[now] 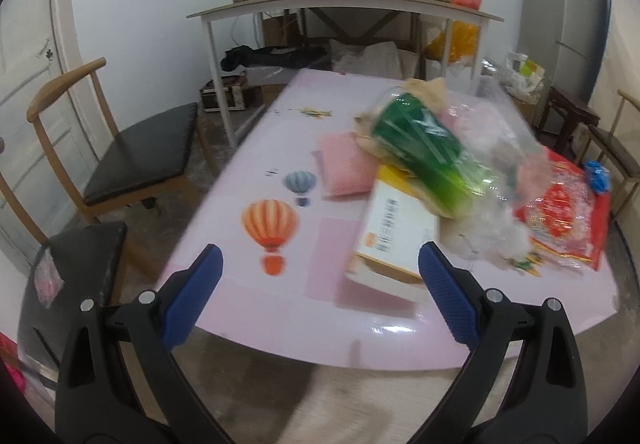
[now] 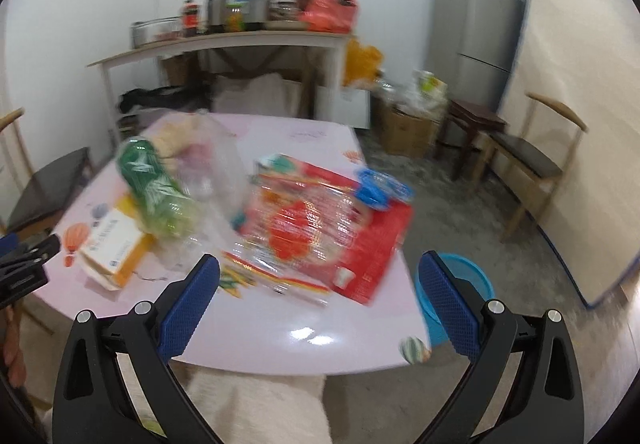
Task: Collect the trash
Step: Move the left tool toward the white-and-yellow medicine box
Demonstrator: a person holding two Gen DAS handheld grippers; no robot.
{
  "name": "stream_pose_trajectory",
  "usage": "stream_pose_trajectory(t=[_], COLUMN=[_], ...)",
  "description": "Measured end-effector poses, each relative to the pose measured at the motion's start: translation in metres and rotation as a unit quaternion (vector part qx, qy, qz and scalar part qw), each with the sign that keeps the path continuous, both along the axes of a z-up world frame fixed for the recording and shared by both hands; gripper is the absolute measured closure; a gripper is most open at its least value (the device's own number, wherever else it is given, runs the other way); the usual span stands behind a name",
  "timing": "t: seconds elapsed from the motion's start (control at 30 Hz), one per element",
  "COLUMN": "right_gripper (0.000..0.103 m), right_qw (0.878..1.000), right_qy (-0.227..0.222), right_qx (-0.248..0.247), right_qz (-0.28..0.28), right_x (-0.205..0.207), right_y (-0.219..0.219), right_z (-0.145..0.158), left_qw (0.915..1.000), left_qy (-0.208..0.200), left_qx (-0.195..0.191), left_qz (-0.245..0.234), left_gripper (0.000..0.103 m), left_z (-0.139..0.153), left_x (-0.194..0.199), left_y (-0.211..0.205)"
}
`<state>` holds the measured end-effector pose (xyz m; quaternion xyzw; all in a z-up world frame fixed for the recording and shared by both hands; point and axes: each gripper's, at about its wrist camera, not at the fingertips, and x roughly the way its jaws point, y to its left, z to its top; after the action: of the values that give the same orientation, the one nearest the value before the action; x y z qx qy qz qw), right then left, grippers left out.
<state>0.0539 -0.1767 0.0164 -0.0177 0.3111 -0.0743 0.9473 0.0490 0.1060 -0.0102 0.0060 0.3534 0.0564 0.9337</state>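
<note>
Trash is heaped on the right half of the pink worktop (image 1: 248, 308), and both views are smeared with motion blur, so fine detail is guesswork. Nearest the front edge lies an orange-and-white carton (image 1: 394, 232), with a green-labelled plastic bottle (image 1: 424, 148) tilted over its far end. Just right of that sits crumpled clear plastic (image 1: 492, 220), and a big red snack bag (image 2: 320, 232) spreads toward the right edge, a blue wrapper (image 2: 382, 186) touching its far corner.

The left hand-held gripper (image 1: 320, 272) hovers off the front edge, jaws spread wide, nothing between them. The right hand-held gripper (image 2: 318, 280) matches it: wide and empty, lined up on the near end of the red bag.

A blue bin (image 2: 460, 284) stands on the floor just off the front right corner, the likely drop point.

To do this well, the person should probably start with the near, loose pieces. The red bag looks slippery and flat, so pinching a raised edge beats pressing down on its middle. The bottle may roll once the carton under it moves, so it is better lifted first. Slowing down would steady the aim.
</note>
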Motion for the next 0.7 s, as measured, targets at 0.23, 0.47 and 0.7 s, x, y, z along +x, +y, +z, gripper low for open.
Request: stream_pose_trajectory(t=[0.23, 0.47, 0.7], right_gripper=[0.006, 0.006, 0.006], right_qw=[0.998, 0.997, 0.996], right_qy=[0.004, 0.033, 0.056], right_qx=[0.024, 0.001, 0.032], right_qz=[0.050, 0.065, 0.059], right_x=[0.031, 0.046, 0.052], right_y=[0.025, 0.040, 0.027], right_z=[-0.007, -0.030, -0.046], left_qw=[0.9964, 0.9731, 0.9708], left_qy=[0.054, 0.103, 0.149], left_qx=[-0.052, -0.168, -0.127], left_qz=[-0.038, -0.119, -0.138], left_gripper=[0.009, 0.009, 0.009], left_z=[-0.014, -0.036, -0.044], left_x=[0.035, 0.065, 0.091], left_y=[0.029, 0.033, 0.003])
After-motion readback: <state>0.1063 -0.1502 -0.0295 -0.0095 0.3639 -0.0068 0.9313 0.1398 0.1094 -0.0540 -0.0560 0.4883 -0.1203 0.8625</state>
